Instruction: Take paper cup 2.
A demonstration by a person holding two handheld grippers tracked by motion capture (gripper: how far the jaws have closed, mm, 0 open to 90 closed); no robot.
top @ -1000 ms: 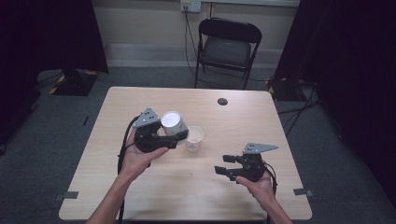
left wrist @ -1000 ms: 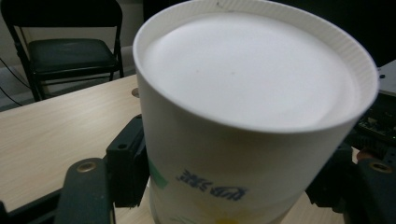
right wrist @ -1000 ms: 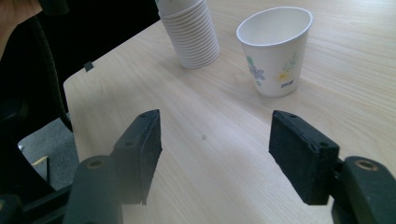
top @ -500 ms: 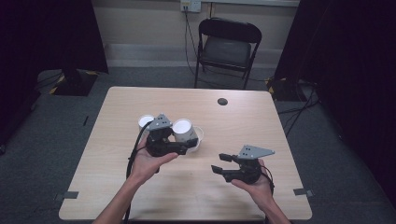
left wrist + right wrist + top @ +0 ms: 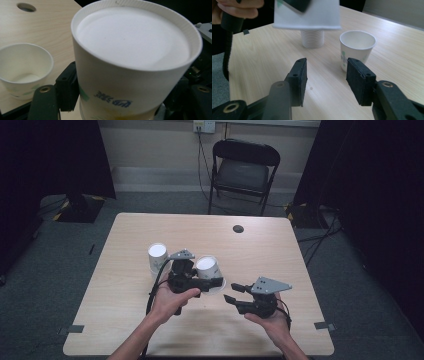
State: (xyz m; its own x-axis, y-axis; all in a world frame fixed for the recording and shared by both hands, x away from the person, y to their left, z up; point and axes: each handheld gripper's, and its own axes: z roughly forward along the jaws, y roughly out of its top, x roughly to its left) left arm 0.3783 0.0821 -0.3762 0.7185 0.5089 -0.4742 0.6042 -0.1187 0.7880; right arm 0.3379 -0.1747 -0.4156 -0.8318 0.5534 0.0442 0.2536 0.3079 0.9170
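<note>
My left gripper [image 5: 210, 279] is shut on a white paper cup [image 5: 207, 266] held upside down, its flat bottom [image 5: 135, 47] facing the camera. The held cup hangs just above an upright empty cup [image 5: 357, 48], which shows at the left [image 5: 25, 67] of the left gripper view. A stack of upside-down cups [image 5: 157, 256] stands on the table left of my left hand; its ribbed rims [image 5: 312, 37] show behind the held cup [image 5: 307, 13]. My right gripper [image 5: 233, 293] is open near the front right, its jaws [image 5: 328, 75] pointing at the upright cup with nothing between them.
The light wooden table [image 5: 280, 255] has a round cable hole [image 5: 238, 228] near its far edge. A black folding chair [image 5: 243, 170] stands behind the table. A black cable [image 5: 227, 50] trails from the left gripper.
My left gripper carried the upside-down cup right and nearer, over the upright cup, uncovering the cup stack to its left. The right gripper shifted slightly left and stayed open.
</note>
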